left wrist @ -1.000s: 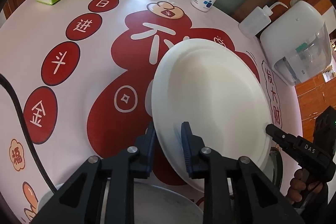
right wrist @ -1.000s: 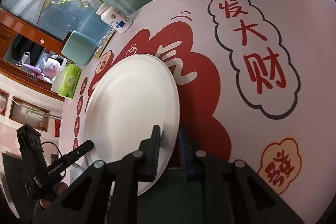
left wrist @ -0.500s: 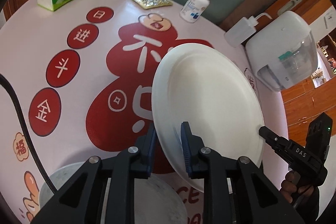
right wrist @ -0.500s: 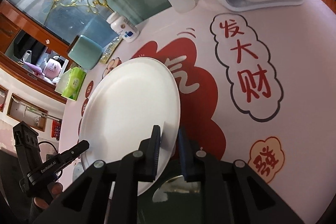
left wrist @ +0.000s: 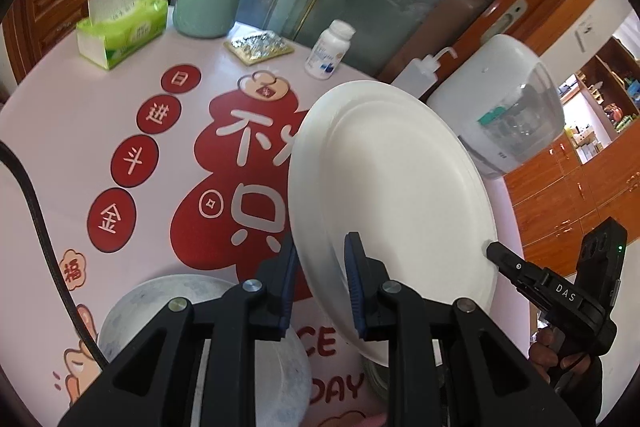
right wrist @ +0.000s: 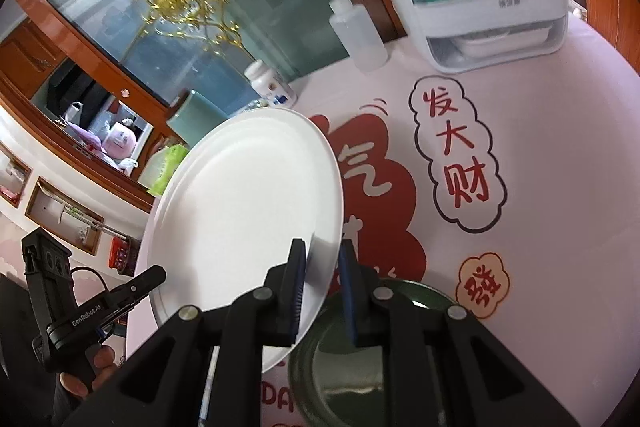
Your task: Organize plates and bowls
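Clamping the white plate (left wrist: pixel 384 195) by its near rim in the left gripper (left wrist: pixel 320 279), up off the pink table (left wrist: pixel 60 115), above a grey dish (left wrist: pixel 168 299). Seen from the right gripper (right wrist: pixel 322 277): pinched shut on the opposite rim, over a dark green bowl (right wrist: pixel 340 367). Best kept level, both grips firm, hands moving together.

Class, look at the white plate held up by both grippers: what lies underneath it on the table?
Under the white plate a dark green dish shows in the right view, and a grey plate lies beside it in the left view. The plate covers part of the green dish.
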